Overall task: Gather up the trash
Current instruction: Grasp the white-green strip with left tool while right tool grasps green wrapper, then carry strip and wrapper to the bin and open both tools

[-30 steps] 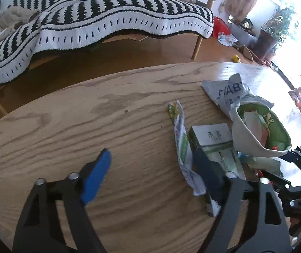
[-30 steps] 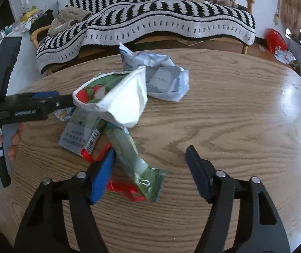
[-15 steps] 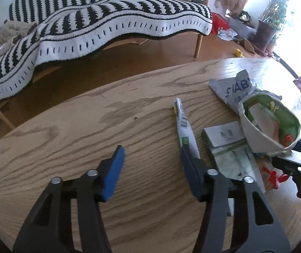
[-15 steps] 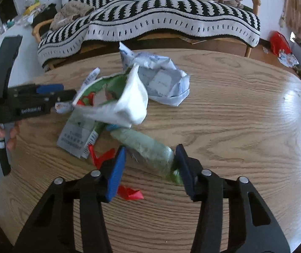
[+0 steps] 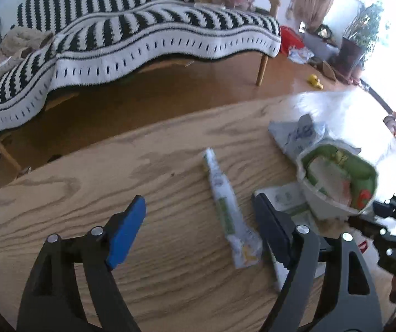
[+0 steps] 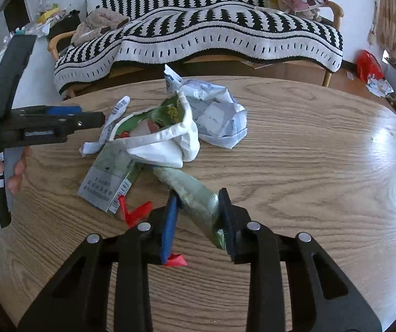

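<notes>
We angle both tools steeply down at the wooden surface (image 6: 295, 171). Left hand-held gripper (image 5: 198, 221): jaws have just been opening, now wide apart, nothing pinched; a long white-green sachet (image 5: 225, 207) lies flat between them, nearer the black finger. In the right view a hand (image 6: 1, 171) grips this tool's handle at the left edge. Right hand-held gripper (image 6: 198, 207): jaws have just been closing, now clamped on a crumpled green wrapper (image 6: 189, 191). Trash pile sits mid-surface: white bag with green lining (image 6: 164, 144), mouth open, touching a crumpled white-blue packet (image 6: 220, 116); a flattened green-white carton (image 6: 109, 177) just beside; red scraps (image 6: 134, 210) near the blue pad.
</notes>
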The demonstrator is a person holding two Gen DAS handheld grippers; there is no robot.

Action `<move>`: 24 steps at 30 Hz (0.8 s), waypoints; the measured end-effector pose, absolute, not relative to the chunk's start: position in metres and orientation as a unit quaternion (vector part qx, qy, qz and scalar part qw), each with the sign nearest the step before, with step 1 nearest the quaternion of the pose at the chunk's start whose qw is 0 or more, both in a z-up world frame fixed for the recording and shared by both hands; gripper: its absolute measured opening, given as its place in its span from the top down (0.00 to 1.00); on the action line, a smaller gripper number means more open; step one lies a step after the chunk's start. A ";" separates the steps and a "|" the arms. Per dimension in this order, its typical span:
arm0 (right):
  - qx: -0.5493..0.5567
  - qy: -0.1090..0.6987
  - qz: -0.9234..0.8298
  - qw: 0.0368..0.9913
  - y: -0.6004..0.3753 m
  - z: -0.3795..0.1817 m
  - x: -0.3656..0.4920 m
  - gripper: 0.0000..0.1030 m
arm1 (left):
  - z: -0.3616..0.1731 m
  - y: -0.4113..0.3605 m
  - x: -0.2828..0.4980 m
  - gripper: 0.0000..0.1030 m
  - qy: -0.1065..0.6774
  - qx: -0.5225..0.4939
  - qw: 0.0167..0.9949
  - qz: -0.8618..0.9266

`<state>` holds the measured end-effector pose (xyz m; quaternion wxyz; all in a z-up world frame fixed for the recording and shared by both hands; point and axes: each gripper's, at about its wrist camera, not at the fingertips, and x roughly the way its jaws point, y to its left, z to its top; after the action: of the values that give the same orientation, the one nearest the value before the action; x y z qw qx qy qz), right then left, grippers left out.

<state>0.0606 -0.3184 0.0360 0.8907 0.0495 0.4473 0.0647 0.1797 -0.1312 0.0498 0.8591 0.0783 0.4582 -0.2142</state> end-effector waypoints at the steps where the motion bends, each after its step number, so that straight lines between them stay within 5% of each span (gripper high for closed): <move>1: 0.052 0.447 0.065 0.891 -0.320 0.036 0.060 0.71 | 0.049 -0.138 0.181 0.25 0.462 0.084 0.856 -0.219; 3: 0.056 0.448 0.066 0.890 -0.321 0.035 0.059 0.71 | 0.045 -0.143 0.186 0.27 0.463 0.095 0.858 -0.202; 5: 0.058 0.449 0.069 0.889 -0.321 0.034 0.058 0.71 | 0.035 -0.144 0.196 0.45 0.480 0.084 0.852 -0.188; 9: 0.061 0.449 0.073 0.888 -0.322 0.032 0.057 0.71 | 0.029 -0.144 0.202 0.56 0.469 0.104 0.860 -0.172; 11: 0.065 0.449 0.072 0.888 -0.325 0.032 0.056 0.71 | 0.030 -0.146 0.196 0.87 0.463 0.109 0.860 -0.186; 24: 0.118 0.420 0.062 0.898 -0.356 0.043 0.029 0.83 | 0.087 -0.069 0.124 0.88 0.443 0.023 0.883 -0.153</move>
<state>0.0293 -0.3564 0.0435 0.8977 0.1182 0.4199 0.0618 0.1237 -0.0691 0.0870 0.8831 0.0234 0.4428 -0.1532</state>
